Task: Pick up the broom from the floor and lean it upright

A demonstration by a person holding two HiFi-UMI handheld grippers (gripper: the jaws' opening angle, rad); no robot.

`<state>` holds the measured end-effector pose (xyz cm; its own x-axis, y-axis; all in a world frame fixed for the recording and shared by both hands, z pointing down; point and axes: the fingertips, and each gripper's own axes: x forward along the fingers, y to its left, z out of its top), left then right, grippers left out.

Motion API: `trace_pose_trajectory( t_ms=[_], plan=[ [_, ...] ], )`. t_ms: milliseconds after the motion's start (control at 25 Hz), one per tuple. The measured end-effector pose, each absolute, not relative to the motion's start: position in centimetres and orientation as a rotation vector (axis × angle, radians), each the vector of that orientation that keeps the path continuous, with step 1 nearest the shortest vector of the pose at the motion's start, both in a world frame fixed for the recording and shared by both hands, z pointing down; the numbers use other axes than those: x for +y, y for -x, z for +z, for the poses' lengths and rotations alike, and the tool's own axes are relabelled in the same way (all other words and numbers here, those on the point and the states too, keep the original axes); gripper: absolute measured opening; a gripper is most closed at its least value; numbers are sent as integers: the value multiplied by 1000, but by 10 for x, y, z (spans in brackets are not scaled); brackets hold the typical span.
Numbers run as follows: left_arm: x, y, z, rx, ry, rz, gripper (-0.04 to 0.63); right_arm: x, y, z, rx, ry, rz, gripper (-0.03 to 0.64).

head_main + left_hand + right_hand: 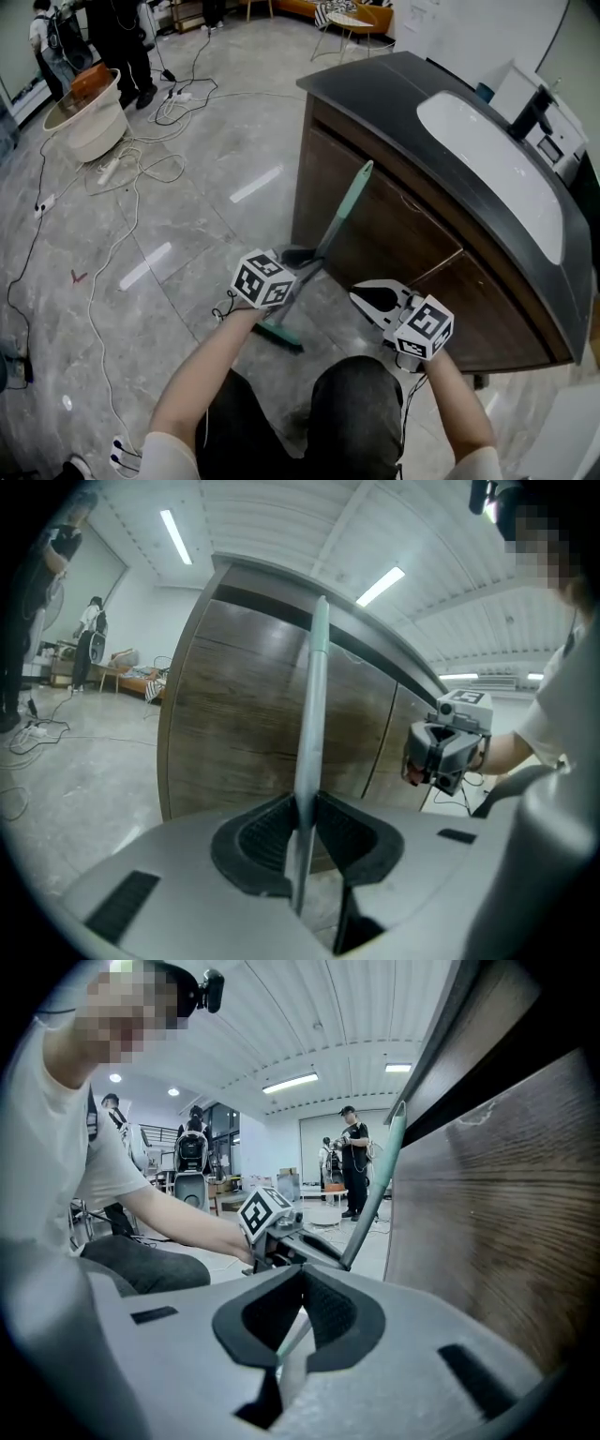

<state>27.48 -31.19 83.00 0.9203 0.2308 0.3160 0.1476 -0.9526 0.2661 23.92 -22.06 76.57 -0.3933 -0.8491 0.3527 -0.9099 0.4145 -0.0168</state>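
The broom's pale green handle (343,208) slants up from its brush head (281,335) on the floor, and its top end lies against the dark wood cabinet (403,234). My left gripper (302,256) is shut on the handle low down; in the left gripper view the handle (314,696) runs up between the pads of that gripper (307,808). My right gripper (364,298) hangs to the right of the broom, near the cabinet front, with its pads together and nothing between them (300,1279). From there the handle (375,1194) stands just ahead.
The cabinet carries a black counter (394,80) with a white sink (487,159). Cables (131,178) trail over the grey floor at left, beside a beige tub (89,117). People stand at the far left. My knees fill the bottom edge.
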Motion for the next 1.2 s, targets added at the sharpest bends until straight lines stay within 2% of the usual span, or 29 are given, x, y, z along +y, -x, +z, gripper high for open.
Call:
trace_pose_trajectory(
  t_ms=[320,480,600,1200],
  plan=[
    [-319,-287,838,225,-2849,474,83,-214,-243,768,-2363,-1554,301,2],
    [-324,-288,836,196,-2868,475,168,-212,-244,769,-2352,-1553,299,2],
    [-323,-285,840,183,-2889,501,184,-212,-243,773,-2340,-1561,304,2],
    [-313,-249,832,244,-2967,537,193,-221,-237,774,-2315,-1601,307,2]
  ],
)
